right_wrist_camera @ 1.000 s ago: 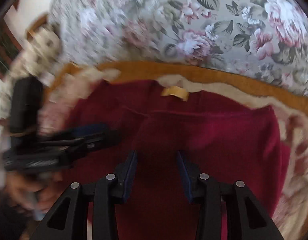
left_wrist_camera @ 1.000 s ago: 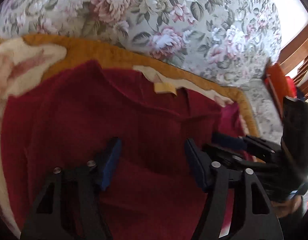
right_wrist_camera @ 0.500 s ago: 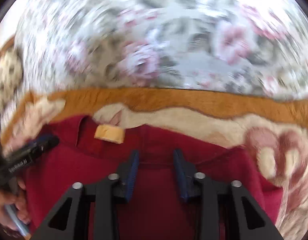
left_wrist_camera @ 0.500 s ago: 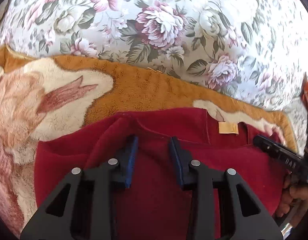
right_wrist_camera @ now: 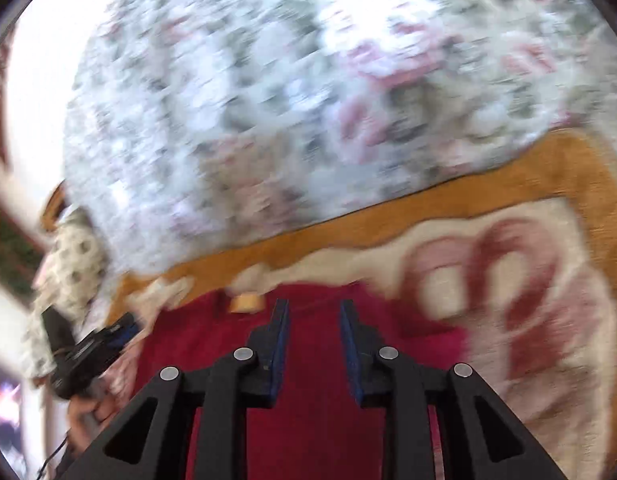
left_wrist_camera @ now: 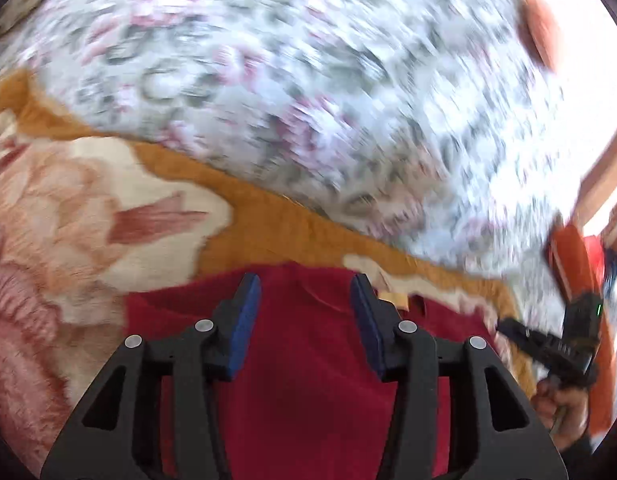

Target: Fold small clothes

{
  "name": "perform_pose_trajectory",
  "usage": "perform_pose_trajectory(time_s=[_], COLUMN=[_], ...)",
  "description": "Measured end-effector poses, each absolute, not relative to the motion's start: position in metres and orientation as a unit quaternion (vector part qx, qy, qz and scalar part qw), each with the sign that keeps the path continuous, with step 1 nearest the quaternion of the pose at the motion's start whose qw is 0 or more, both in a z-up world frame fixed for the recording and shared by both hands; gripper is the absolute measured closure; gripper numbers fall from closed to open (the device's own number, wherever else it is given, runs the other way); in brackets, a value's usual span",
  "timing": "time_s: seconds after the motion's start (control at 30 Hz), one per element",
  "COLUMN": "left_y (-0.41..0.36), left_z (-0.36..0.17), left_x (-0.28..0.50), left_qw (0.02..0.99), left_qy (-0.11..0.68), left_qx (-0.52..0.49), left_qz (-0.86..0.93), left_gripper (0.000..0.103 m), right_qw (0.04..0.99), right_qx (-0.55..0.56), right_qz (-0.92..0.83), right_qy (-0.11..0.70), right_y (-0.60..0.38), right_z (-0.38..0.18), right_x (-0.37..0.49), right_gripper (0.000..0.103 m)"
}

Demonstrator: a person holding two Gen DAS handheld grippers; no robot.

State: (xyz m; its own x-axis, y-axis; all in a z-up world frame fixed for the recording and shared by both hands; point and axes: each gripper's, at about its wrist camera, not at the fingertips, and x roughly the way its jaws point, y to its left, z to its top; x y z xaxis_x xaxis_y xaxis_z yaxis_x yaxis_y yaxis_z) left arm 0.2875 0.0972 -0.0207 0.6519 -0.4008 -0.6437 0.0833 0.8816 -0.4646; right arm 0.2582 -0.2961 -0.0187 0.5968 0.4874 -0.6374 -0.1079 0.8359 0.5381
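Note:
A dark red fleece garment point(left_wrist_camera: 308, 392) point(right_wrist_camera: 312, 432) lies on a plush blanket, its tan neck label point(left_wrist_camera: 394, 300) point(right_wrist_camera: 246, 303) near the far edge. My left gripper point(left_wrist_camera: 304, 280) hovers over the garment's far edge, left of the label. Its jaws are opening and the cloth lies flat under a wide gap. My right gripper point(right_wrist_camera: 312, 304) is at the same edge, right of the label. Its jaws are just starting to open, the gap stays narrow, and red cloth fills it. Each gripper shows in the other's view, held by a hand point(left_wrist_camera: 548, 344) point(right_wrist_camera: 92, 348).
The blanket point(left_wrist_camera: 88, 220) point(right_wrist_camera: 508, 280) is cream and pink with an ochre border. A floral upholstered back point(left_wrist_camera: 308, 100) point(right_wrist_camera: 308, 100) rises just behind it, blurred by motion. An orange object point(left_wrist_camera: 576, 272) and wooden furniture point(left_wrist_camera: 604, 176) stand at the right edge.
Both grippers moved from the garment's middle to its far edge, by the label. The left jaws narrowed, then widened again. The right jaws narrowed. The red cloth now shows a shorter, folded shape.

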Motion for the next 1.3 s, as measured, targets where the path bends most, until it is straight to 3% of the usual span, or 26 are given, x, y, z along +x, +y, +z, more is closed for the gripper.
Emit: perform_pose_trajectory(time_s=[0.1,0.3,0.47,0.57,0.9,1.03,1.1,1.3], left_y=[0.083,0.073,0.116,0.146,0.144,0.132,0.134,0.143], left_z=[-0.052,-0.053,-0.023,-0.013,-0.047,-0.068,-0.070,-0.074], left_x=[0.311,0.315,0.278,0.231,0.093,0.080,0.083,0.109], left_qw=[0.866,0.872,0.864,0.867,0.830,0.834,0.827,0.814], left_qy=[0.463,0.466,0.446,0.423,0.448,0.442,0.429,0.397], left_qx=[-0.161,-0.122,-0.201,-0.232,-0.300,-0.298,-0.327,-0.396], left_qz=[-0.096,-0.084,-0.122,-0.119,-0.144,-0.143,-0.157,-0.151], left_gripper=[0.056,0.056,0.054,0.039,0.039,0.039,0.029,0.028], right_qw=[0.863,0.854,0.879,0.897,0.945,0.944,0.941,0.942], right_qx=[0.183,0.190,0.168,0.165,0.076,0.075,0.068,0.031], right_qz=[0.149,0.087,0.100,0.109,0.001,-0.001,-0.001,0.008], right_qy=[0.448,0.475,0.435,0.395,0.319,0.322,0.331,0.335], right_y=[-0.280,-0.284,-0.261,-0.233,-0.158,-0.159,-0.156,-0.140], right_z=[-0.033,-0.051,-0.010,0.011,0.001,0.000,-0.002,-0.002], right_x=[0.267,0.276,0.238,0.193,0.081,0.083,0.086,0.087], right_gripper=[0.079,0.080,0.079,0.078,0.078,0.078,0.078,0.078])
